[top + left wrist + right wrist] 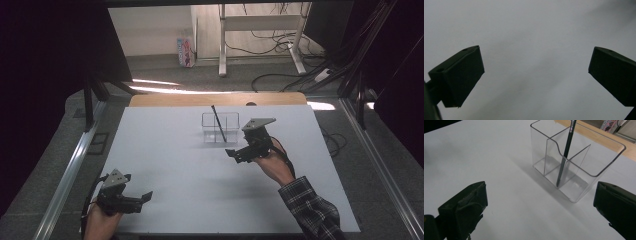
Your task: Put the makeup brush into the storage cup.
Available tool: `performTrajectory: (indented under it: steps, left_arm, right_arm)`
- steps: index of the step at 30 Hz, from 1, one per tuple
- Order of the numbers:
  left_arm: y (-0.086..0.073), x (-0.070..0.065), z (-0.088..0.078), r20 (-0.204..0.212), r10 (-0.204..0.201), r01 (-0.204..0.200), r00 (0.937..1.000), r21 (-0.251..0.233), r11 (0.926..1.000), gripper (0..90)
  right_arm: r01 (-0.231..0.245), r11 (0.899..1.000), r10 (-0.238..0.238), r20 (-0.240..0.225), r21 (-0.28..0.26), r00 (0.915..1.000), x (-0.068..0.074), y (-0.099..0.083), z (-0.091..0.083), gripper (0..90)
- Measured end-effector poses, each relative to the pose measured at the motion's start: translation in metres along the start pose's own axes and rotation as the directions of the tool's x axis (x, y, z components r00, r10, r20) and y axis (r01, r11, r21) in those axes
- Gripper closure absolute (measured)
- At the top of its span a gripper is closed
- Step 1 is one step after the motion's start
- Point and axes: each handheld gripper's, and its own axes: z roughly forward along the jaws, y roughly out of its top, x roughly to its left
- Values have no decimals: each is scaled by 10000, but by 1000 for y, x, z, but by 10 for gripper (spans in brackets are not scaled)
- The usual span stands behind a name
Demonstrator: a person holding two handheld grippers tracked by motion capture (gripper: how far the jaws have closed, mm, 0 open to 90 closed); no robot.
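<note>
The pen [564,157] stands tilted in a clear plastic organizer [596,167], its lower tip resting on the floor of one of the near compartments, its shaft leaning against the top edge of a divider wall. It lies just ahead of the right claw [540,207], a little to the right of the midline in the right gripper view, and the claw touches neither pen nor organizer — its jaws are spread wide with only white desk [486,157] between them. In the high view the right claw [235,154] hangs just beside the organizer [220,127], held by a hand with a plaid sleeve [310,205]. The left claw [145,197] sits well apart from it, toward the person's edge of the desk — its jaws also spread wide, over bare desk surface [534,50] in the left gripper view.
</note>
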Motion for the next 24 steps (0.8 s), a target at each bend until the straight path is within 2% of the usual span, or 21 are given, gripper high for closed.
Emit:
performTrajectory:
  steps: [5, 9, 24]
  left_arm:
    - [0, 0, 0, 8, -16, 16, 10000, 22, 10000, 4]
    - [0, 0, 1, 23, -45, 45, 10000, 45, 10000, 4]
    - [0, 0, 0, -12, -59, 59, 10000, 34, 10000, 2]
  right_arm:
    - [-68, 10000, 68, 8, -4, 10000, 2, -6, -3, 0]
    - [-188, 9998, 187, -155, -47, 9997, 3, -11, -5, 0]
    - [-284, 9994, 285, -41, 196, 9996, 7, -27, -14, 0]
